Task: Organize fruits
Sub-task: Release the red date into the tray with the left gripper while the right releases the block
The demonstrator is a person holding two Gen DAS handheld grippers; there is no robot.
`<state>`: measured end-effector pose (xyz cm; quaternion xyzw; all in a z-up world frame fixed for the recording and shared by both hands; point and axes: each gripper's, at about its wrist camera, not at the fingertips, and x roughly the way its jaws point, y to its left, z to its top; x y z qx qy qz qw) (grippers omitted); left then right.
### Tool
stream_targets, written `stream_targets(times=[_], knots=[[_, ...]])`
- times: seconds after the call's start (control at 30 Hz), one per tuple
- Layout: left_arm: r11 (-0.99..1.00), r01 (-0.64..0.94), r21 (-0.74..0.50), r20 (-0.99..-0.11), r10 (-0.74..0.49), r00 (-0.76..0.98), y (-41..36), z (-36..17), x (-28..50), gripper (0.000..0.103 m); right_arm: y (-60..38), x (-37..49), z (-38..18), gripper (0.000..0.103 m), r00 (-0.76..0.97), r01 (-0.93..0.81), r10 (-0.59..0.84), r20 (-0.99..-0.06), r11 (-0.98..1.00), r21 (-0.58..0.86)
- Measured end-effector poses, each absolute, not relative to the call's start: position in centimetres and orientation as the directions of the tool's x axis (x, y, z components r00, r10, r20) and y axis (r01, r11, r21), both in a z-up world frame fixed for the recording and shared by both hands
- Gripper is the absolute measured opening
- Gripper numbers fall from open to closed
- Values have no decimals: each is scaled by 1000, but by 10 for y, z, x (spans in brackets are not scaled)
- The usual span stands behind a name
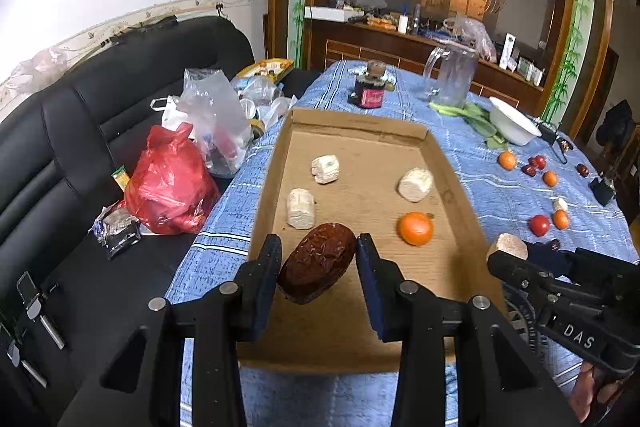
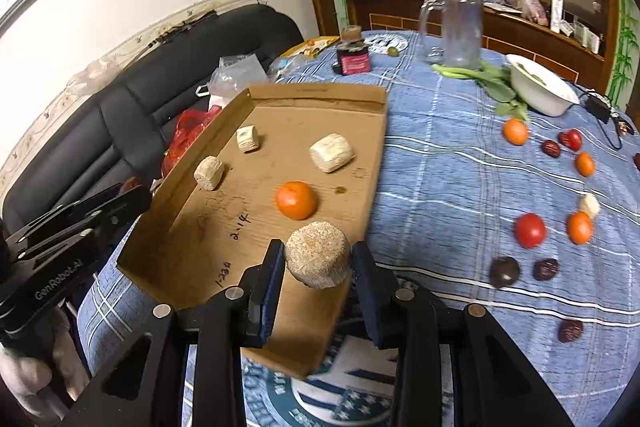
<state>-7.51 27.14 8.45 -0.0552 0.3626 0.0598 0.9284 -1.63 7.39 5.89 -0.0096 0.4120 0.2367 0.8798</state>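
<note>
Left gripper [image 1: 318,259]: clamps a dark date [image 1: 316,269] over the tray's [image 1: 460,195] near half.
Right gripper [image 2: 318,263]: grips a corn chunk [image 2: 318,254] above the tray's right edge.
Open room: bare cardboard at 6 o'clock of the orange [image 2: 296,199].

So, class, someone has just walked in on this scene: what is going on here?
A person with a gripper in each hand is sorting food into a shallow brown cardboard tray on a blue checked tablecloth. The left gripper is shut on a wrinkled dark red date over the tray's near end. The right gripper is shut on a pale cut corn-cob piece at the tray's right edge. Three corn pieces and one orange tangerine already lie inside; more fruit waits on the cloth.
</note>
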Motion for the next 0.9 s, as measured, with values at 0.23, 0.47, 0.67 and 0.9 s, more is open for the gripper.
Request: stream_targets(times=[0.23,0.47,0.67,0.9], knots=[[990,-138,-41,-714,68,696,275,63,-51,38,99,-2,43,38,514,-437,407,-755,882,177],[989,-142,-48,-750,59,659,285,44,-38,38,114,10,27,38,482,-442,396,-782,880,173],[989,-142,-39,-761,63,646,284,37,-33,38,121,15,17,38,467,-447,387,-795,879,166],[988,-148,-46,-758,62,649,284,38,-33,38,124,15,17,39,478,-454,383,-791,878,151]])
